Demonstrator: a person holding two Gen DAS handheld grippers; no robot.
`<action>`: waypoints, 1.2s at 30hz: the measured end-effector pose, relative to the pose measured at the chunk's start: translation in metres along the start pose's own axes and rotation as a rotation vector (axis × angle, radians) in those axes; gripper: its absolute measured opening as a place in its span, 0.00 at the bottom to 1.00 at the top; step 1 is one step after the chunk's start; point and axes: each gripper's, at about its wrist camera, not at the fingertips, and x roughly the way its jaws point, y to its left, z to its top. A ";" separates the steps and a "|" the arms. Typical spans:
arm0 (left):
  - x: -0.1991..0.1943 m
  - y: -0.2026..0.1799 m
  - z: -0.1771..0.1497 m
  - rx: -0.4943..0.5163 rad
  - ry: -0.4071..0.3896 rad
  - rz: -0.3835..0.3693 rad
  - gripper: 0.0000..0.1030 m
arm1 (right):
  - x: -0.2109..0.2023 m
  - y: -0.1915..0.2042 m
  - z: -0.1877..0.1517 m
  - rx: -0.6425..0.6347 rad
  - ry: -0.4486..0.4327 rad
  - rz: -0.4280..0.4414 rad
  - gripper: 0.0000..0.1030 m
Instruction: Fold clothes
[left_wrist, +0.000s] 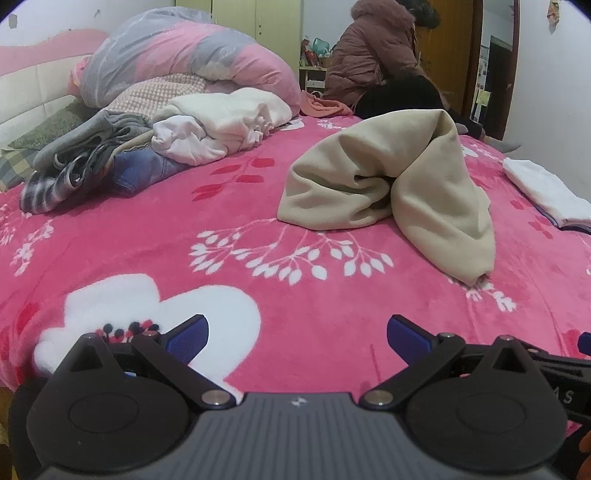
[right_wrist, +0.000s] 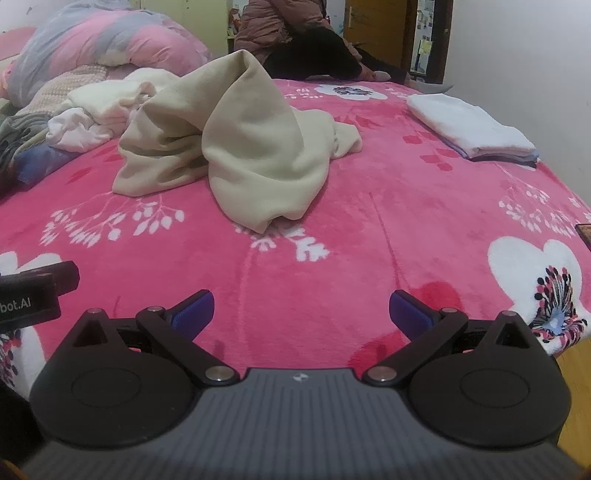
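I see a big bed with a fuzzy pink blanket (left_wrist: 147, 236) covered in white flowers and leaves. At the far end lies a puffy pink and grey quilt (left_wrist: 177, 62), rolled into a lump. A person in a brownish-pink puffy coat (left_wrist: 373, 55) sits on the far edge of the bed, turned away from me. In front of the quilt is a messy pile of unfolded clothes (left_wrist: 147, 144), white, grey, blue and checked ones. In the middle of the bed sits the crumpled cream soft cloth garment (right_wrist: 236, 136), bunched up into a peak, with nothing holding it. On the right side of the bed lies a neat folded white cloth stack (right_wrist: 469, 125), well apart from the cream one.

My left hand-held gripper (left_wrist: 297, 334) hangs low over the near part of the blanket with its blue pads wide apart and nothing between them. My right hand-held gripper (right_wrist: 302, 310) is just the same, spread wide and empty, near the bed's front edge.
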 end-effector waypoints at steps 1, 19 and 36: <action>0.000 0.000 0.000 -0.002 0.002 0.000 1.00 | 0.000 0.000 0.000 0.000 -0.001 -0.001 0.99; 0.002 0.002 0.003 -0.009 0.012 -0.011 1.00 | -0.003 0.002 0.003 -0.007 -0.010 -0.005 0.99; 0.003 0.004 0.002 -0.007 0.009 -0.008 1.00 | -0.005 0.004 0.004 0.000 -0.020 -0.015 0.99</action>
